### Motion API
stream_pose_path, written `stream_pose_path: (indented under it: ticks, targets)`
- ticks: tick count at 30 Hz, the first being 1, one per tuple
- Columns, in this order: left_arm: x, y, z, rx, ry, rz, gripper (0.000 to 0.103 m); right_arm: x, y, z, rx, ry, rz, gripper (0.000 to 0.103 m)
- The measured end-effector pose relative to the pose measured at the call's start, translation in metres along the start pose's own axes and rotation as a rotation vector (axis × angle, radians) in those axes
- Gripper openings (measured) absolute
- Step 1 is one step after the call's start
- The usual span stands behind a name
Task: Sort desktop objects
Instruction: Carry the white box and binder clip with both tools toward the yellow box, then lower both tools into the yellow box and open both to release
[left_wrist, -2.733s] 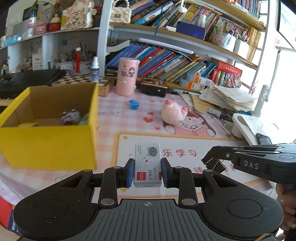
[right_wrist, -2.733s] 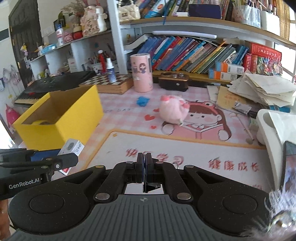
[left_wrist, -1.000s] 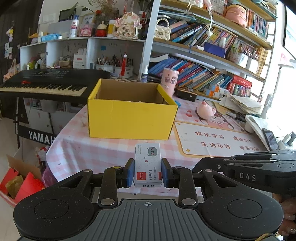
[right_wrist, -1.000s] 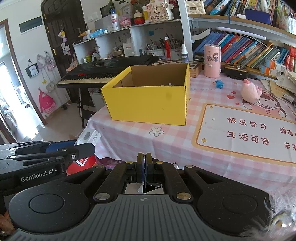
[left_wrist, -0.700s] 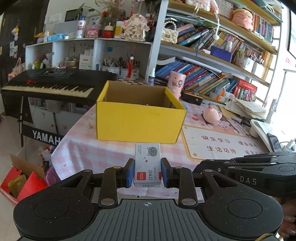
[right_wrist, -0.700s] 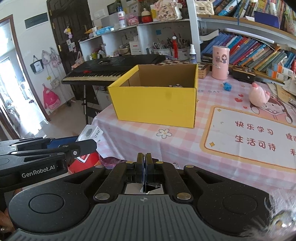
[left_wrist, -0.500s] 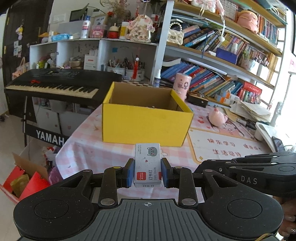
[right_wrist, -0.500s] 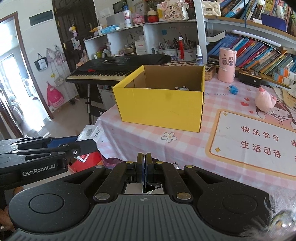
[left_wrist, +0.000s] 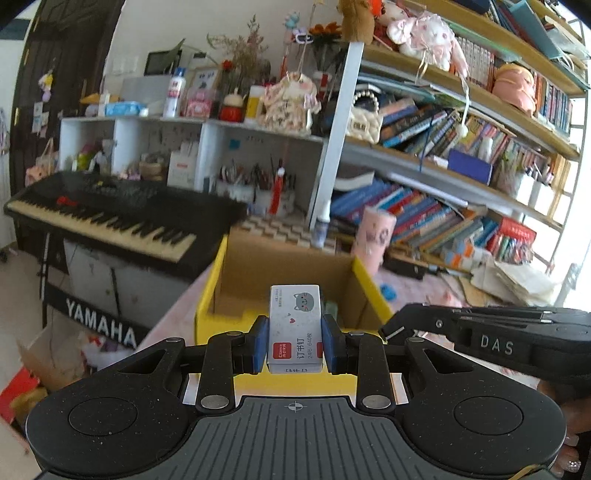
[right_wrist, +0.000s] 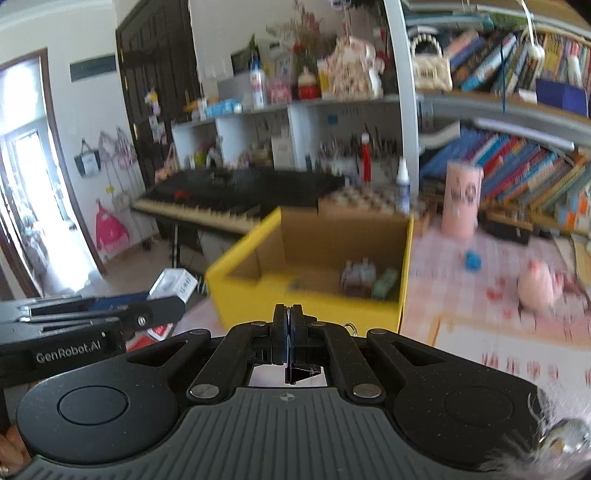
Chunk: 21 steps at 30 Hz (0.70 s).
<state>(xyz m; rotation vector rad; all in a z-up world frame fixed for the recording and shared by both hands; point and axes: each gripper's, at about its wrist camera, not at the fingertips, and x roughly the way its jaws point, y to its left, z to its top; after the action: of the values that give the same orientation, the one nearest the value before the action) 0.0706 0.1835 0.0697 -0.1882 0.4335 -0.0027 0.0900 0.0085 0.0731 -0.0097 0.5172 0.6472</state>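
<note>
Left gripper (left_wrist: 294, 345) is clamped on the small white cardboard staple box with a grey cat print and red label (left_wrist: 294, 326), blue pads on both long sides, box standing upright at frame centre. Right gripper (right_wrist: 289, 330) has its jaws pressed together with nothing between them; it shows as the black arm at right of the left view.

Step in hand, as I read it: drop the staple box into the open yellow cardboard box with a brown inside (left_wrist: 236, 295). In the left view the staple box sits in front of the yellow box's opening, above the near wall. Whether it is already past the near rim I can't tell.

Doing it well:
- carry forward until it's clearly past the near wall, then lower before opening
- aim for the bare floor at left of the opening; a few small items (right_wrist: 364, 280) already sit at lower right inside the box, seen in the right view
- open wide enough that the pads don't drag it
- keep the right gripper off to the side

Surface: pink checked tablecloth (right_wrist: 443, 258) with a pink plush toy (right_wrist: 537, 288) and small blue object (right_wrist: 472, 261) at right of the right view, pink cylinder (right_wrist: 463, 199) behind. Right view is motion-blurred.

Room: black Yamaha keyboard (left_wrist: 110, 218) at left, crowded bookshelves (left_wrist: 461, 155) upper right, dark door upper left.
</note>
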Motion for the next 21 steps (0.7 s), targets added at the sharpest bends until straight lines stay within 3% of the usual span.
stream_pose_path:
  ticks: [5, 9, 16, 21]
  targets:
    - [0.042, -0.007, 0.030, 0.019, -0.024, 0.017, 0.029, 0.032, -0.021, 0.042, -0.001, -0.078, -0.002, 0.002]
    - [0.079, -0.009, 0.042, 0.011, -0.012, 0.045, 0.029, 0.063, -0.040, 0.064, -0.002, -0.088, -0.011, 0.002]
    - [0.144, -0.012, 0.048, -0.006, 0.070, 0.094, 0.029, 0.125, -0.065, 0.063, -0.062, 0.011, -0.010, 0.002]
    - [0.184, -0.009, 0.041, -0.053, 0.185, 0.082, 0.029, 0.155, -0.076, 0.049, -0.079, 0.103, 0.033, 0.002]
